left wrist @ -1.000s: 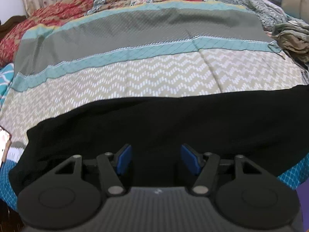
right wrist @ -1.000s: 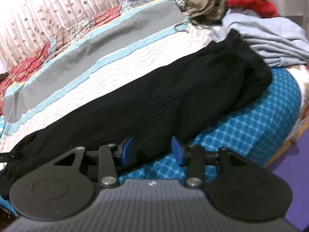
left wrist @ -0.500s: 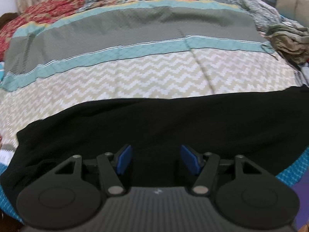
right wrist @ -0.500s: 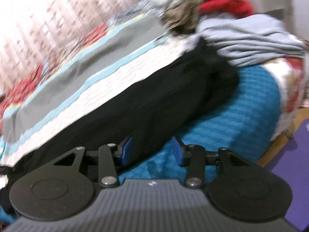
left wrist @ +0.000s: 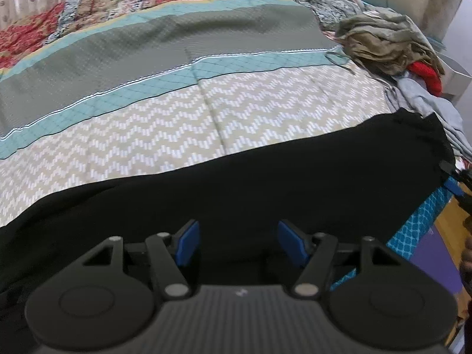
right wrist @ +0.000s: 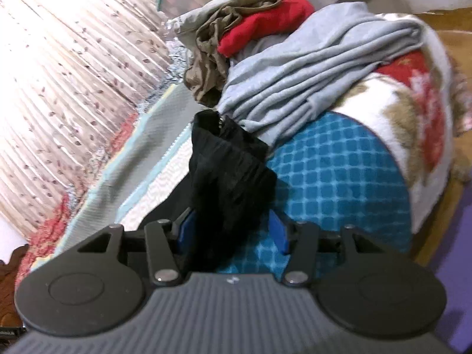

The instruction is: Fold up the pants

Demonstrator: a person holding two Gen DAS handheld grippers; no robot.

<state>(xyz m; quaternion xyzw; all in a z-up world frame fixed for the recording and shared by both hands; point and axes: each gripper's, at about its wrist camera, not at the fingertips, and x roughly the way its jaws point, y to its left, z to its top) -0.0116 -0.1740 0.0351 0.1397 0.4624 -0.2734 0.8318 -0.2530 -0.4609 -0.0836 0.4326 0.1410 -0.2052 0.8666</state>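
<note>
Black pants (left wrist: 265, 177) lie stretched out along the near edge of the bed. My left gripper (left wrist: 237, 230) hovers over their middle; its jaws are opening and the blue pads (left wrist: 188, 242) stand apart above the cloth. At the pants' right end, the bunched black end (right wrist: 230, 171) hangs between the jaws of my right gripper (right wrist: 231, 224). Those jaws are opening too, and the right pad (right wrist: 277, 233) is clear of the cloth. Whether the left pad touches the cloth is hidden. The right gripper (left wrist: 452, 184) also shows at the edge of the left wrist view.
A striped, zigzag-patterned bedspread (left wrist: 147, 135) covers the bed behind the pants. Piled clothes (left wrist: 383, 44), with a grey garment (right wrist: 309, 73) and a red one (right wrist: 265, 23), crowd the right end. A blue checked sheet (right wrist: 339, 183) drapes the bed's edge above a purple mat (left wrist: 433, 262).
My left gripper has slid right along the pants. The right gripper has swung to the pants' right end, rolled and dropped, its jaws are wider, and the bunched end now sits between them.
</note>
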